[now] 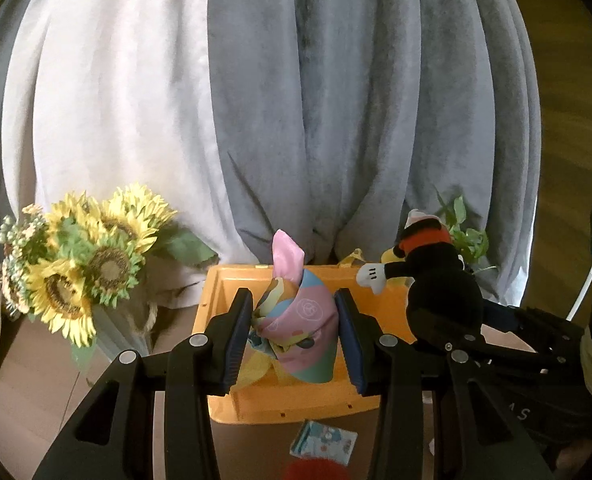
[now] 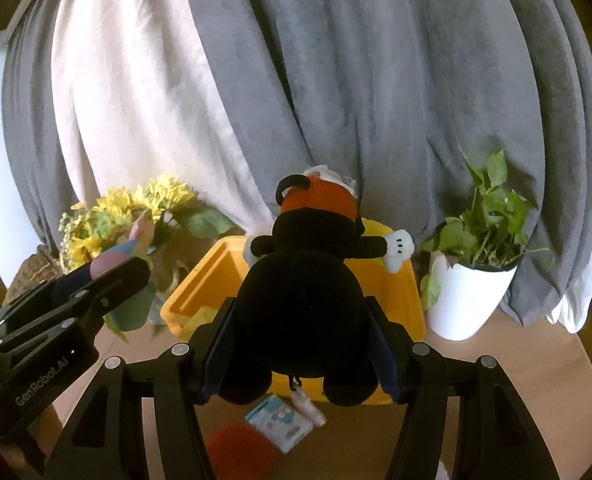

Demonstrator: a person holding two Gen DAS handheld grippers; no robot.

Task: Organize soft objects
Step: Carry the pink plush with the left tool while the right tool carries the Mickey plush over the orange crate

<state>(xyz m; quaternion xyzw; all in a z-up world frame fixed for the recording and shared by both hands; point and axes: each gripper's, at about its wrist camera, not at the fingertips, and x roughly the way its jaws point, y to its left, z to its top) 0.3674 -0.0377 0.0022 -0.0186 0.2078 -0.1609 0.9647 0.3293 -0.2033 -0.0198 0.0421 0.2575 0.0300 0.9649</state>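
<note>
Left wrist view: left gripper (image 1: 293, 330) is clamped on a bunched pastel scarf (image 1: 296, 320), pads pressing both sides, a pink tip sticking up. It hangs over an orange bin (image 1: 296, 400) whose floor looks bare from here. Right gripper (image 1: 448, 320) comes in from the right holding a black plush (image 1: 444, 280) with a white glove and red shorts, at the bin's right rim. Bin sits on a brown wood tabletop (image 1: 35, 380). Nearer the camera on the wood: a small printed packet (image 1: 324, 442) and a blurred red thing (image 1: 316, 472). Left of the bin, sunflowers (image 1: 83, 264) in a pale vase. Behind everything, curtains: a white panel (image 1: 115, 100) left, grey (image 1: 376, 100) right. Green leaves (image 1: 468, 236) poke out behind the plush.

Right wrist view: right gripper (image 2: 300, 340) is clamped on the plush (image 2: 300, 300), seen from the back, arms spread, body hiding most of the bin (image 2: 199, 280). Something yellow lies in the bin's near left corner; can't tell what. Left gripper (image 2: 107, 284) with the scarf (image 2: 131, 280) sits at the left, beside the bin. Potted vine (image 2: 468, 292) in a white pot stands just right of the bin on the wood (image 2: 516, 360). Packet (image 2: 279, 426), a small pale tube (image 2: 310, 406) and the red thing (image 2: 239, 452) lie in front of the bin. Sunflowers (image 2: 135, 208) back left, a wicker item beside them. Same grey (image 2: 376, 80) and white (image 2: 127, 100) curtains close off the back.
</note>
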